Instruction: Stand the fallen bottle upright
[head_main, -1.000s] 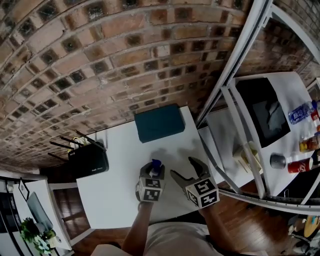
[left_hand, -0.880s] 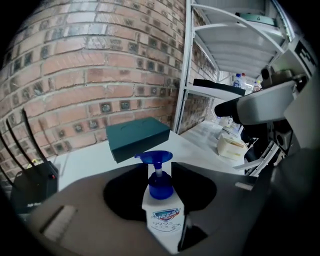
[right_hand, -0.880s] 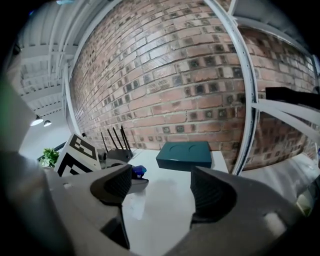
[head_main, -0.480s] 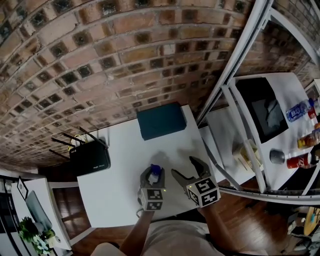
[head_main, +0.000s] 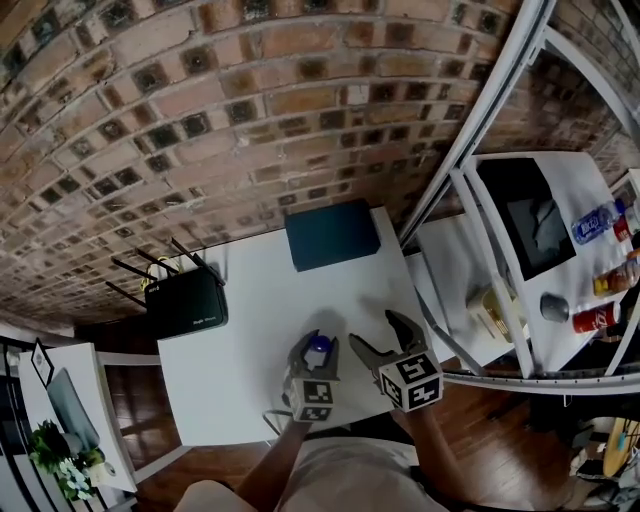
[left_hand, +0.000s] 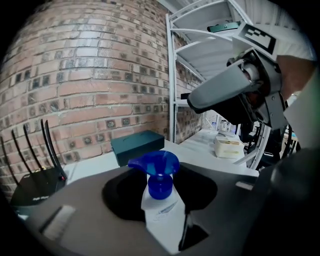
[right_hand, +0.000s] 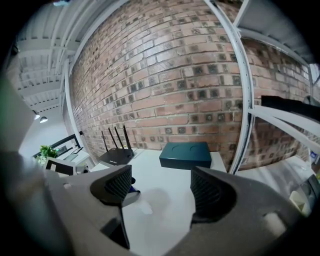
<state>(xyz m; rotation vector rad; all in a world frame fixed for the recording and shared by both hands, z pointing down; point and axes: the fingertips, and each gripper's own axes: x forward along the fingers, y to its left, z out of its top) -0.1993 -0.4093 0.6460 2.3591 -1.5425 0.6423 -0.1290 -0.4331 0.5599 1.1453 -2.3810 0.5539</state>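
A white spray bottle (left_hand: 161, 202) with a blue nozzle (left_hand: 155, 165) stands upright on the white table (head_main: 240, 330), between the jaws of my left gripper (head_main: 317, 346). The jaws are opening, but the pads still lie against the bottle's neck. From above, only the blue nozzle (head_main: 318, 349) shows between the fingers. My right gripper (head_main: 378, 335) hovers just right of the bottle, open and empty. In the right gripper view its jaws (right_hand: 161, 187) stand wide apart over bare table, and a bit of the blue nozzle (right_hand: 132, 190) peeks past the left jaw.
A dark teal box (head_main: 332, 234) lies at the table's far edge by the brick wall. A black router (head_main: 186, 302) with antennas sits at the far left corner. A white shelf rack (head_main: 480, 150) stands close on the right, holding a monitor, bottles and cans.
My left gripper has shifted a little toward the table's near edge and turned, with the bottle in it. The right gripper has barely moved.
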